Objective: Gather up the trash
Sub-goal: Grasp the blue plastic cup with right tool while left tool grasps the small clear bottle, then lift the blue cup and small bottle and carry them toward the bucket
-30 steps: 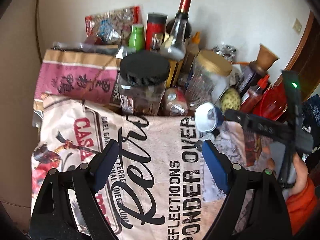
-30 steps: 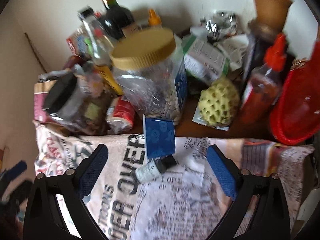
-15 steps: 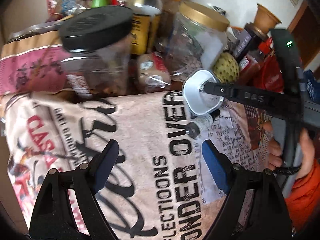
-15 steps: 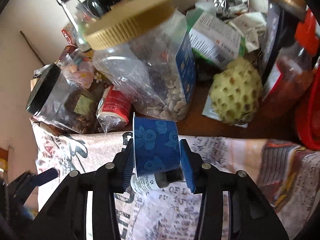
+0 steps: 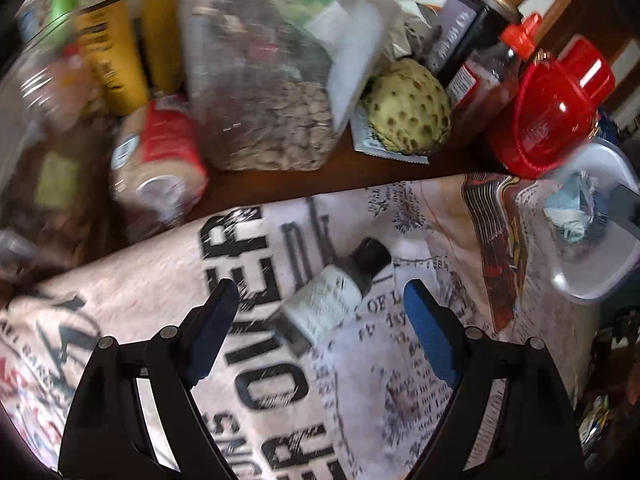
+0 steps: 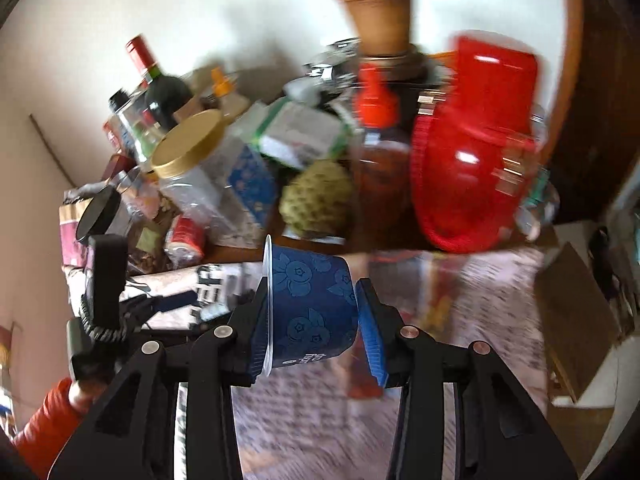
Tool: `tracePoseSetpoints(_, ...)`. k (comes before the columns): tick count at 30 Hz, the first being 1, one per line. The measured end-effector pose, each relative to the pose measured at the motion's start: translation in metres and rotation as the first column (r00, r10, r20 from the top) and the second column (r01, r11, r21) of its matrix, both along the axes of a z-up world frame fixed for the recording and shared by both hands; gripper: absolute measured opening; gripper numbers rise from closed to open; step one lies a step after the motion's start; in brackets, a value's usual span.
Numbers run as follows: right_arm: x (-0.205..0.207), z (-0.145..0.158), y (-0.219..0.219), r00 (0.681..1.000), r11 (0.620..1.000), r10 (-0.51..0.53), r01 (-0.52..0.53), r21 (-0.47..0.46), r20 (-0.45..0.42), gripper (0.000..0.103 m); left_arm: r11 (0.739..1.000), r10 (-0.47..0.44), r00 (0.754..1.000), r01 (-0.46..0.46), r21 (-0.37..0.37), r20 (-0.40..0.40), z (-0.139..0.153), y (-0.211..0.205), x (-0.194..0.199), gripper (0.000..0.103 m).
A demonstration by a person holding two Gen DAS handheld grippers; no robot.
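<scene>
The right gripper [image 6: 316, 312] clamps a blue flower-printed plastic cup [image 6: 310, 306] across its thin wall, lifted clear of the tabletop; it looks light and easily crushed, so a gentle squeeze near the stiffer rim seems safest. The left gripper [image 5: 320, 332] stands wide above a small white, black-capped bottle [image 5: 332, 300] lying on the printed cloth [image 5: 240, 360], rigid, smooth, best pinched across its body

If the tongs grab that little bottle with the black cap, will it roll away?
Maybe. The little bottle lies on its side and looks round, so a nudge could roll it. The printed cloth beneath might slow it. It looks small, probably light, and sits between the open left tongs.
</scene>
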State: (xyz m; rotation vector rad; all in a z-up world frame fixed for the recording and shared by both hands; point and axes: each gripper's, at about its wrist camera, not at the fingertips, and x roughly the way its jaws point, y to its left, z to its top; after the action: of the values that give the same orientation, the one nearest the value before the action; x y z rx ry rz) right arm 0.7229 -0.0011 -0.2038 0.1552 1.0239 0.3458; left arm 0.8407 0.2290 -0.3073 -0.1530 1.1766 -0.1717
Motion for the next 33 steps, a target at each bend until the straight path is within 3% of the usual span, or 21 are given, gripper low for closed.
tracePoseSetpoints(4, -0.013, 0.006, -0.024, 0.999, 0.999, -0.054, 0.054, 0.006, -0.003, 0.037, 0.998, -0.056, 0.998, 0.057, 0.039, -0.029, -0.009, -0.018, 0.001, 0.064)
tracePoseSetpoints(6, -0.02, 0.008, -0.03, 0.997, 0.997, -0.071, 0.071, 0.011, -0.001, 0.037, 0.996, -0.058, 0.998, 0.059, 0.068, -0.025, -0.009, -0.025, -0.003, 0.06)
tracePoseSetpoints(7, -0.023, 0.01, -0.035, 0.997, 0.997, -0.078, 0.078, 0.017, 0.0, 0.037, 0.995, -0.059, 0.998, 0.061, 0.074, -0.024, -0.009, -0.028, -0.005, 0.053)
tracePoseSetpoints(8, -0.026, 0.012, -0.037, 0.997, 0.996, -0.082, 0.082, 0.02, 0.002, 0.037, 0.995, -0.054, 0.998, 0.056, 0.079, -0.024, -0.008, -0.031, -0.009, 0.039)
tracePoseSetpoints(10, -0.032, 0.016, -0.043, 0.996, 0.996, -0.086, 0.086, 0.029, 0.007, 0.037, 0.997, -0.044, 0.998, 0.046, 0.063, -0.033, -0.008, -0.036, -0.014, 0.027)
tracePoseSetpoints(16, -0.05, 0.032, -0.055, 0.997, 0.996, -0.069, 0.066, 0.058, 0.041, 0.036, 0.999, 0.006, 1.0, -0.005, 0.041, -0.026, 0.008, -0.047, -0.039, 0.027)
tracePoseSetpoints(24, -0.08, 0.061, -0.076, 0.994, 0.997, -0.021, 0.013, 0.079, 0.11, 0.035, 0.998, 0.056, 0.99, -0.058, 0.013, 0.132, 0.09, -0.069, -0.084, 0.027)
tracePoseSetpoints(29, -0.105, 0.086, -0.096, 0.984, 0.995, 0.011, -0.028, 0.094, 0.178, 0.031, 0.994, 0.107, 0.958, -0.113, 0.009, 0.267, 0.153, -0.085, -0.128, 0.027)
tracePoseSetpoints(31, -0.114, 0.094, -0.102, 0.979, 0.994, 0.027, -0.048, 0.097, 0.203, 0.022, 0.991, 0.122, 0.942, -0.135, 0.019, 0.312, 0.169, -0.099, -0.141, 0.027)
tracePoseSetpoints(32, -0.118, 0.097, -0.105, 0.977, 0.993, 0.045, -0.066, 0.096, 0.21, 0.009, 0.988, 0.134, 0.93, -0.152, 0.024, 0.343, 0.181, -0.108, -0.154, 0.027)
tracePoseSetpoints(33, -0.121, 0.098, -0.108, 0.975, 0.992, 0.061, -0.084, 0.098, 0.213, 0.009, 0.986, 0.145, 0.921, -0.166, 0.027, 0.362, 0.188, -0.113, -0.164, 0.027)
